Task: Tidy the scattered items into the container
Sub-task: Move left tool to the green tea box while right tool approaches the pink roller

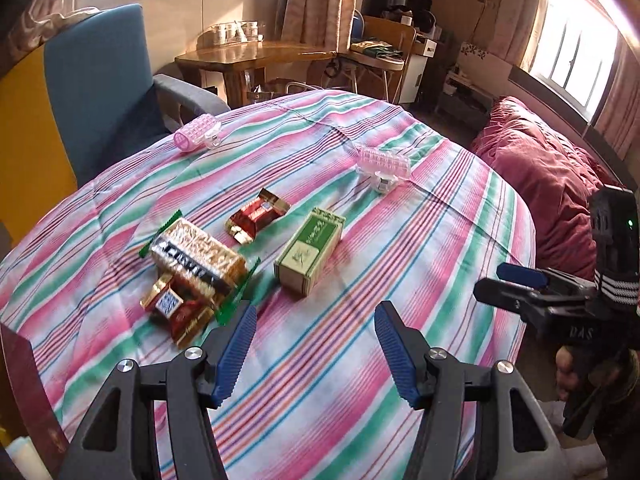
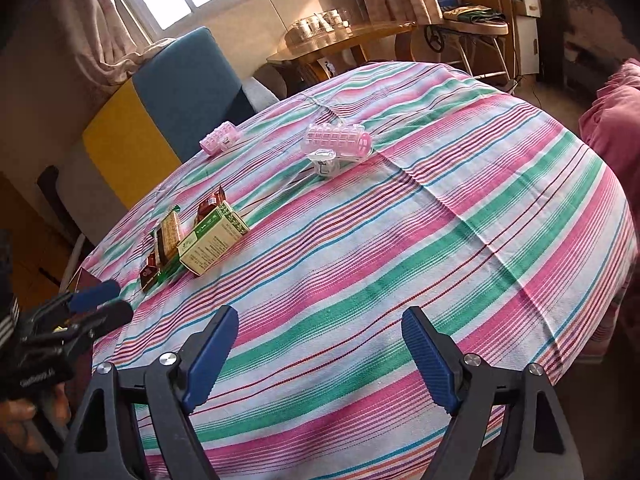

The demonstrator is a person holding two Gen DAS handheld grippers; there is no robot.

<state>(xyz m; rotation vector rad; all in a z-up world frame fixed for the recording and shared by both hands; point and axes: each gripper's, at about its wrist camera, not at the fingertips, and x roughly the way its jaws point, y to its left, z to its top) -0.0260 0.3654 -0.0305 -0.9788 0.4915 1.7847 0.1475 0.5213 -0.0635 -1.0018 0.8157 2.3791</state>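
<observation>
Left wrist view: the left hand-held gripper [image 1: 316, 340] hangs over the striped surface [image 1: 360, 360] with its jaws well apart and nothing between them. Just ahead lie a green box [image 1: 310, 256], a gold biscuit pack [image 1: 198, 258], a red sweet [image 1: 256, 216] beyond it and more red sweets [image 1: 176, 312] at its near end. Two pink hair rollers [image 1: 386, 162] [image 1: 196, 136] sit farther back, well apart. No container shows in either view, apart from a dark red edge at the left that I cannot identify. The right hand-held gripper [image 2: 320, 354] is likewise wide open and empty, over bare cloth.

The box looks the easiest first pick: approach from above, straddle its narrow sides, close squarely. The foil sweets may slip, so pinch them by the body, not the twisted ends.
</observation>
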